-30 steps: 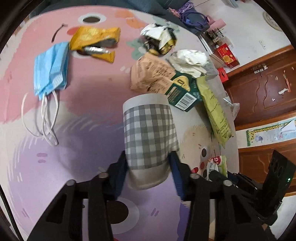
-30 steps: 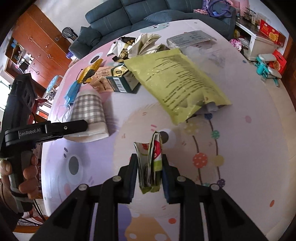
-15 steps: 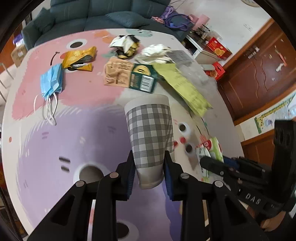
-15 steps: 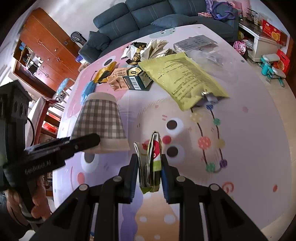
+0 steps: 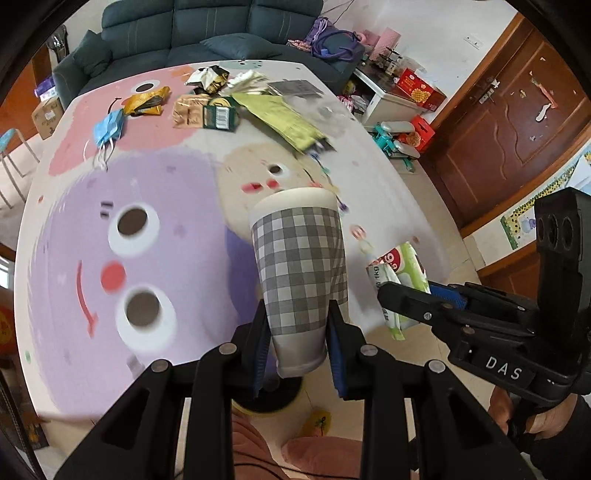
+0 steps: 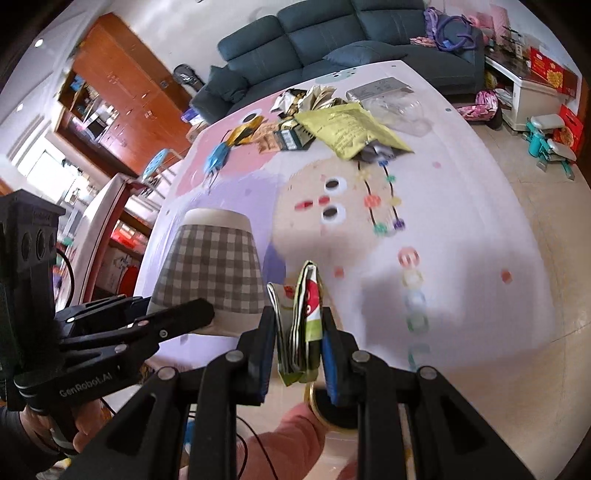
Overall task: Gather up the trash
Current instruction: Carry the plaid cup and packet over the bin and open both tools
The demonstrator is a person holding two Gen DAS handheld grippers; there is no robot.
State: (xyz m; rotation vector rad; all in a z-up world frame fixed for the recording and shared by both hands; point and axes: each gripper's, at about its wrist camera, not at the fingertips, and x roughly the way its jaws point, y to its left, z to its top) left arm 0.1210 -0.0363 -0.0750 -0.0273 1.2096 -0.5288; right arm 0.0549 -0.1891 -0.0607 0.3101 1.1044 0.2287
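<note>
A grey-checked paper cup (image 5: 299, 258) hangs upside down above the near edge of the cartoon-printed table (image 5: 166, 192), with my left gripper (image 5: 297, 332) shut on its narrow base. Just to its right, my right gripper (image 5: 406, 295) is shut on a folded green-and-white wrapper (image 5: 399, 266). The right wrist view shows that wrapper (image 6: 303, 306) squeezed upright in the right gripper (image 6: 299, 325), with the cup (image 6: 210, 266) and left gripper (image 6: 184, 314) to its left. Below both, past the table edge, sits a dark round opening with a yellow rim (image 5: 266, 402).
More litter lies at the table's far end: a blue face mask (image 5: 109, 127), a yellow wrapper (image 5: 146, 101), a green box (image 5: 219, 118), a yellow-green bag (image 5: 284, 118) and crumpled wrappers (image 5: 208, 77). A dark sofa (image 5: 207, 26) stands behind. A pink sleeve (image 5: 317, 454) is below.
Both grippers have drawn back from the litter toward the table's near edge and risen, carrying the cup and the wrapper. The left jaws closed tighter on the cup's base.
</note>
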